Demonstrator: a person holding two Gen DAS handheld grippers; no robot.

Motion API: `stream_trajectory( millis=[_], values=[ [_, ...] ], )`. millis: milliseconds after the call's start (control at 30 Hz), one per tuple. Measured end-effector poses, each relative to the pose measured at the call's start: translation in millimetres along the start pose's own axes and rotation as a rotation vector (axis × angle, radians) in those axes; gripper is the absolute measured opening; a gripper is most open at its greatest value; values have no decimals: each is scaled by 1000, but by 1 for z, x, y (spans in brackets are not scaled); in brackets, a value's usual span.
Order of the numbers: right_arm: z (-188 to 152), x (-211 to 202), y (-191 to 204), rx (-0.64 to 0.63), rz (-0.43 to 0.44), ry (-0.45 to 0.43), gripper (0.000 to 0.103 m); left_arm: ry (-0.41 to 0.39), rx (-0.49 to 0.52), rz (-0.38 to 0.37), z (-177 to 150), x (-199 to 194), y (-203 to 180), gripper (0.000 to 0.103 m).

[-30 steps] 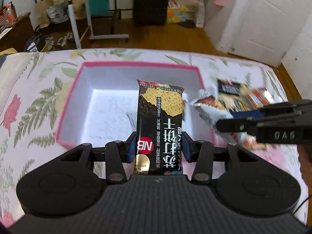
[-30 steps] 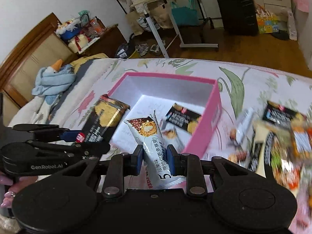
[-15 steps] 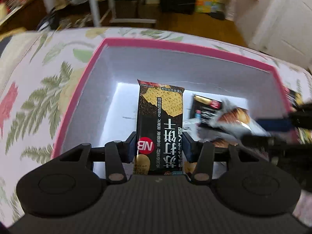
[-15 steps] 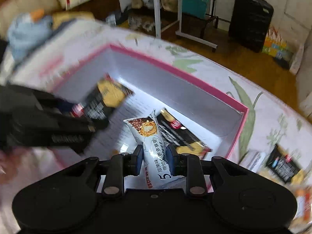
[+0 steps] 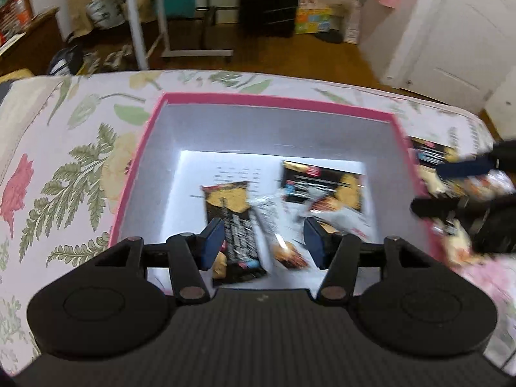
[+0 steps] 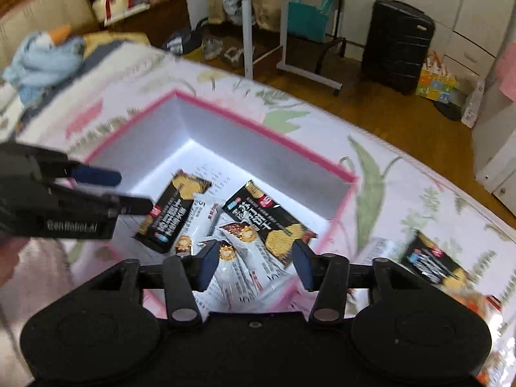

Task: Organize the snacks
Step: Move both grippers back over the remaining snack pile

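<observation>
Both my claws wide, holding nothing: left gripper [image 5: 262, 242], right gripper [image 6: 253, 266]. Black cracker packets [image 6: 169, 214] and white wafer packets [image 6: 240, 264] lie inside pink-rimmed white cardboard box [image 6: 258, 129] on floral bedsheet [image 5: 64, 167]

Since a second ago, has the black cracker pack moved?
Yes. The cracker pack has left the left gripper, now open, and lies on the floor of the pink box.

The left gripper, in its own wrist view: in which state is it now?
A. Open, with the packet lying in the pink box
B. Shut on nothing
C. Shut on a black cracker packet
A: the left gripper stands open, and the black cracker packet lies loose in the pink box.
</observation>
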State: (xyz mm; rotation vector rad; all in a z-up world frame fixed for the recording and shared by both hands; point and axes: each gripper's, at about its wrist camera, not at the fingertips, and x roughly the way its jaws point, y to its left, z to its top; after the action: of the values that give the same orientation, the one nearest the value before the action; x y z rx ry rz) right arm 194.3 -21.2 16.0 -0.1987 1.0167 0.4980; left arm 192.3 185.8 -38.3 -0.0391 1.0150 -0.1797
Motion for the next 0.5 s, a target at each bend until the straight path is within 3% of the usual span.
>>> stream_trajectory(
  millis=[100, 167, 367, 500],
  values=[
    [-1, -37, -17, 25, 29, -36, 65, 0, 46, -47, 1, -27, -19, 54],
    [-2, -55, -30, 28, 28, -9, 66, -2, 65, -84, 2, -42, -31, 55],
    [-22, -77, -79, 88, -34, 112, 66, -25, 150, -187, 10, -69, -84, 65],
    [-38, -85, -120, 159, -56, 105, 66, -26, 190, -237, 11, -67, -123, 65]
  ],
)
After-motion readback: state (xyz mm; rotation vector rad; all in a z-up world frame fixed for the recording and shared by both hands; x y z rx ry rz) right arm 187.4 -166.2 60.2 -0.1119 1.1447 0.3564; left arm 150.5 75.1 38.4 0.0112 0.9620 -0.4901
